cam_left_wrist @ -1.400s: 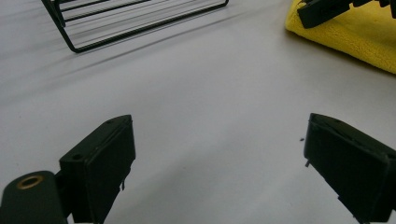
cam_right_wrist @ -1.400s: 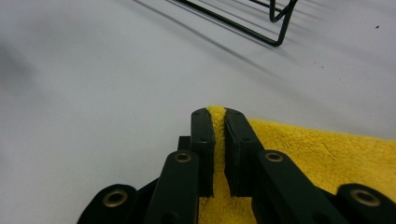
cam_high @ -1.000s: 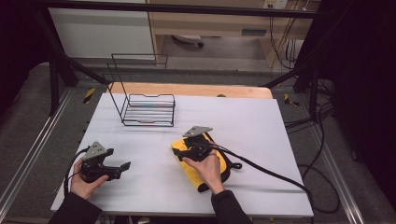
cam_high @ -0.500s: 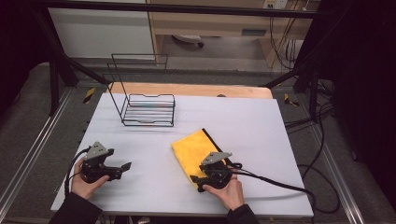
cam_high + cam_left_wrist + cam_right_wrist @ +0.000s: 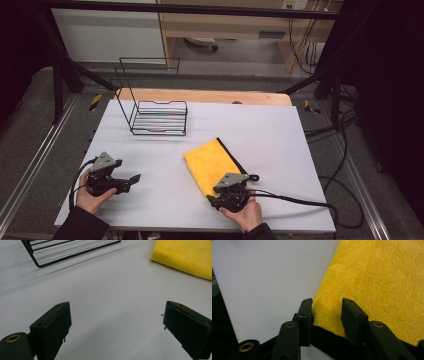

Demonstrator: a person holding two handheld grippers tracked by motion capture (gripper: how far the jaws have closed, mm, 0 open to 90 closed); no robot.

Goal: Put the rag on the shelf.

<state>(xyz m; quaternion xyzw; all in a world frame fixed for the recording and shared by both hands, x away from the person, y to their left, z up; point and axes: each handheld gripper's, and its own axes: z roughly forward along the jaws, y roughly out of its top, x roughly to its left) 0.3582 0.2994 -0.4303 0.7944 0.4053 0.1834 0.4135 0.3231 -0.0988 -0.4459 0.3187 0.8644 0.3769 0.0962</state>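
The yellow cloth lies at 5 o'clock on the bench. Its near corner is straddled by the right gripper, jaws part-open; only 1 layer may be pinched. The left gripper is held open, idle.

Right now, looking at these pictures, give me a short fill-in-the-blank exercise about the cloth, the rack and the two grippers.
1. The cloth on the table is coloured ____.
2. The right gripper has its jaws around the cloth's near ____.
3. The left gripper has its jaws wide ____ over bare table.
4. The wire rack stands toward the table's ____ edge, beyond the left gripper.

Missing words: yellow; corner; open; far
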